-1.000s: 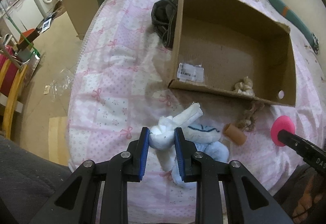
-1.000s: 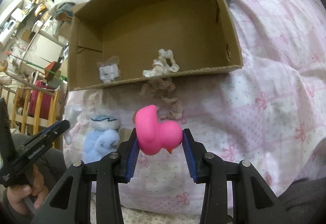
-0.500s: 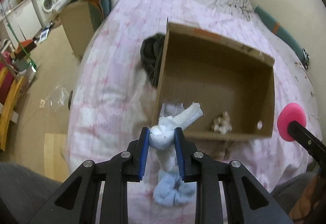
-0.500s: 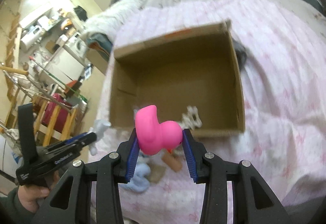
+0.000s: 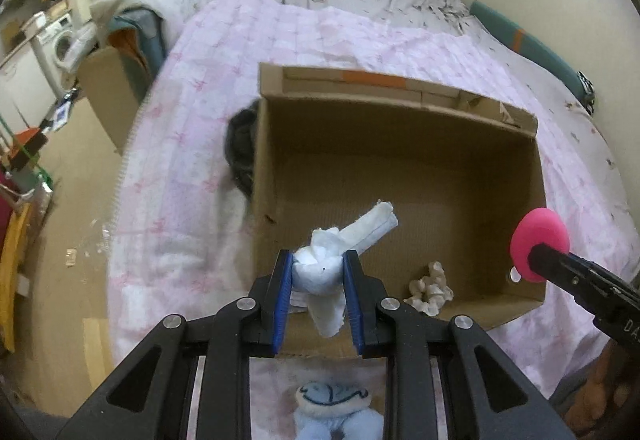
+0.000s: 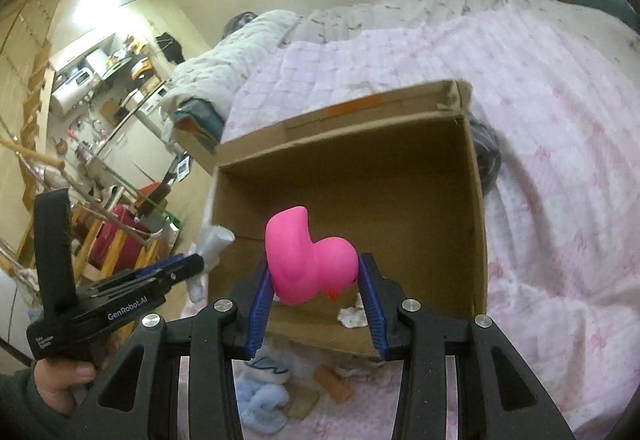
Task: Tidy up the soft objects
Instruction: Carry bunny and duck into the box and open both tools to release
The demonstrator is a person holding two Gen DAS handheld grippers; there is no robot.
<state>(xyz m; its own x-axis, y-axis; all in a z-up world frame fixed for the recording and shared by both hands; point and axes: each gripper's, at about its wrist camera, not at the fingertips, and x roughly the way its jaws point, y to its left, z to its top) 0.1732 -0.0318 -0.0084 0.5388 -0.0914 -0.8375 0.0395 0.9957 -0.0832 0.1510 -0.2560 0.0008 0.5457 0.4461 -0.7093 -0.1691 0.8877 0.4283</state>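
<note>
My left gripper (image 5: 318, 272) is shut on a white plush toy (image 5: 332, 260) and holds it above the near left corner of the open cardboard box (image 5: 400, 120). My right gripper (image 6: 316, 280) is shut on a pink rubber duck (image 6: 308, 260) above the near wall of the same box (image 6: 348, 144); the duck also shows at the right of the left wrist view (image 5: 538, 242). A cream knotted rope toy (image 5: 430, 284) lies inside the box. A light blue plush (image 5: 332, 412) lies on the pink quilt below my left gripper.
The box sits on a pink quilted bed (image 5: 224, 88). A dark bundle of cloth (image 5: 240, 148) lies against the box's left side. A tan cylinder (image 6: 332, 384) and the blue plush (image 6: 260, 400) lie in front of the box. The floor and furniture are to the left.
Both grippers have risen and moved forward over the box with their toys. The white plush has been lifted off the quilt, away from the blue plush.
</note>
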